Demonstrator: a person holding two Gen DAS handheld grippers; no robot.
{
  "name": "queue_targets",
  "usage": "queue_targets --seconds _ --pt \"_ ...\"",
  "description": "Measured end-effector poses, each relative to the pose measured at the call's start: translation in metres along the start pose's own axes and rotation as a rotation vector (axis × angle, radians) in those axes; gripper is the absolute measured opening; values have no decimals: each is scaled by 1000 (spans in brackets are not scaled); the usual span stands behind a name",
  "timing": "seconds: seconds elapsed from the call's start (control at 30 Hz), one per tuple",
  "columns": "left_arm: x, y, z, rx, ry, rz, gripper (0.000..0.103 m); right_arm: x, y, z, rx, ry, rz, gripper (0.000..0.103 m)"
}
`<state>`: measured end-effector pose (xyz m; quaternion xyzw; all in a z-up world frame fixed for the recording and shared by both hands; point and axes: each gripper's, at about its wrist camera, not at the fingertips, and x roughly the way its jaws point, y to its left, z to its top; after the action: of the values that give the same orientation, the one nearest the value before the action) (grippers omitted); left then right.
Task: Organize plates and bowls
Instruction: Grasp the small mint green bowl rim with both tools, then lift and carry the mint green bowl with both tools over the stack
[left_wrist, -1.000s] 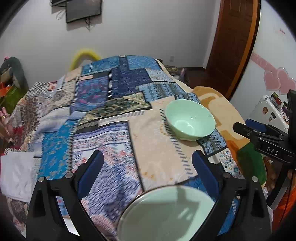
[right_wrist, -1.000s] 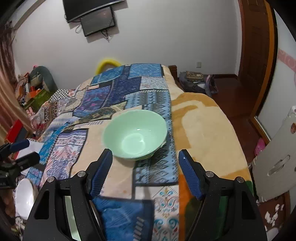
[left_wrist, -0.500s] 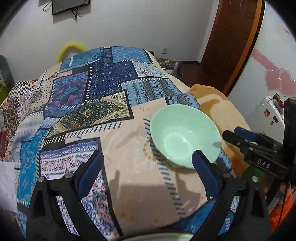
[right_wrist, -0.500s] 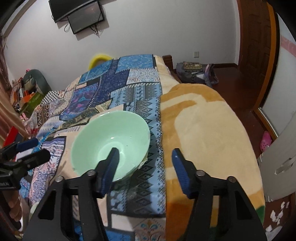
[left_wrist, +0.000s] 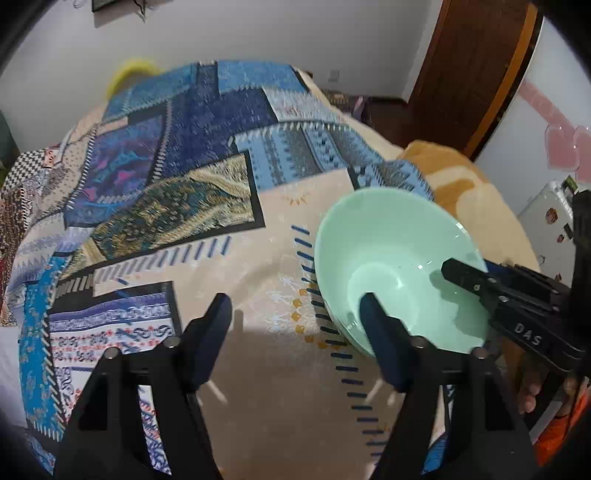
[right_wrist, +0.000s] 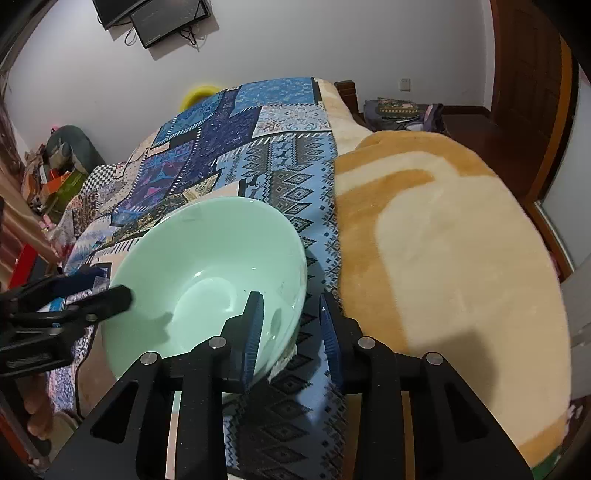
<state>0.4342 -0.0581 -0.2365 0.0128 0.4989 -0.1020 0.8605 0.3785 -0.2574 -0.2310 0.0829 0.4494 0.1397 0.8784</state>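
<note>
While the mint-green bowl (right_wrist: 207, 280) sits on the patchwork quilt (left_wrist: 177, 192), just beside the tan blanket (right_wrist: 443, 240), both tools straddle its rim from opposite sides. The right gripper (right_wrist: 291, 332) has its left finger down inside the bowl and its right finger outside the wall; its jaws have just been closing and now stand narrow, yet whether the pads already press the wall cannot be told. The left gripper (left_wrist: 295, 325) has also just been closing: one finger inside the bowl, the other over bare quilt, jaws parted, gripping nothing.
</note>
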Motion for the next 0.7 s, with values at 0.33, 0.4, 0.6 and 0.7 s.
queue_targets --seconds 0.33,0.4,0.6,0.7 --pt "25 -14 3 -13 62 -100 18 4 7 -4 -40 -2 16 18" --pt "24 -20 2 4 50 -71 16 5 8 -3 -37 -2 18 18" --pt "20 -21 -2 10 52 -60 16 -1 12 -2 -43 -6 18 18" --pt "15 -21 -6 8 55 -62 16 -6 15 -3 -48 -9 16 18"
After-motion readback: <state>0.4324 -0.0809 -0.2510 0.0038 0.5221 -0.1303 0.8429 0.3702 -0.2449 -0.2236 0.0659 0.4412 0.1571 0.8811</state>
